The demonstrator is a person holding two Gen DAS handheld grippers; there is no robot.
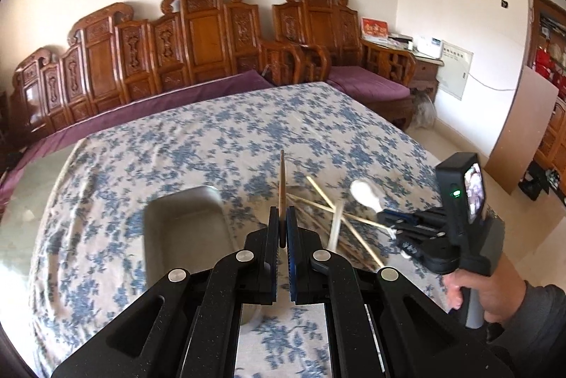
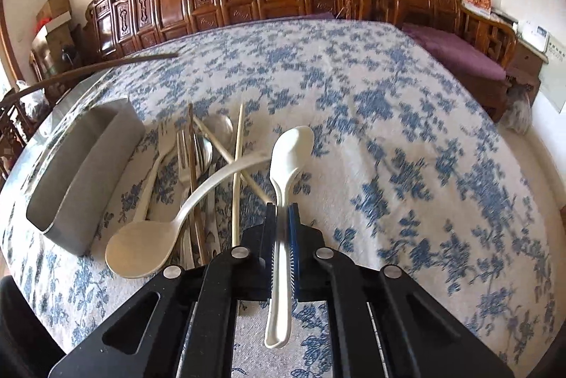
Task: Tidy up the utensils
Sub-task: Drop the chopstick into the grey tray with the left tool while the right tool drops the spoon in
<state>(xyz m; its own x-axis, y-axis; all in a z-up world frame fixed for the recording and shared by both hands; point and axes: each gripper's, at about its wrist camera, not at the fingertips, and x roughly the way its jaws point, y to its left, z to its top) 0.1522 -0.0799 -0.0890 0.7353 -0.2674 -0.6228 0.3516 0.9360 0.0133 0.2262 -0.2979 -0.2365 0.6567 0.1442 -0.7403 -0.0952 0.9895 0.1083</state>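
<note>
On the blue-flowered tablecloth [image 2: 406, 116], a rectangular steel holder [image 2: 85, 173] stands at the left, its visible inside bare. Just beside it lies the utensil pile: a cream ladle [image 2: 148, 243], a fork [image 2: 184, 151], metal spoons and pale chopsticks [image 2: 237, 173]. The left gripper [image 1: 282, 229] is clamped on one brown chopstick [image 1: 282, 180] above the holder. The right gripper [image 2: 282, 229] pinches a white soup spoon [image 2: 286, 158] by its handle.

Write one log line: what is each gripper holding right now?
left gripper: shut on brown chopstick | right gripper: shut on white spoon | metal holder: empty | pile of utensils: on tablecloth
</note>
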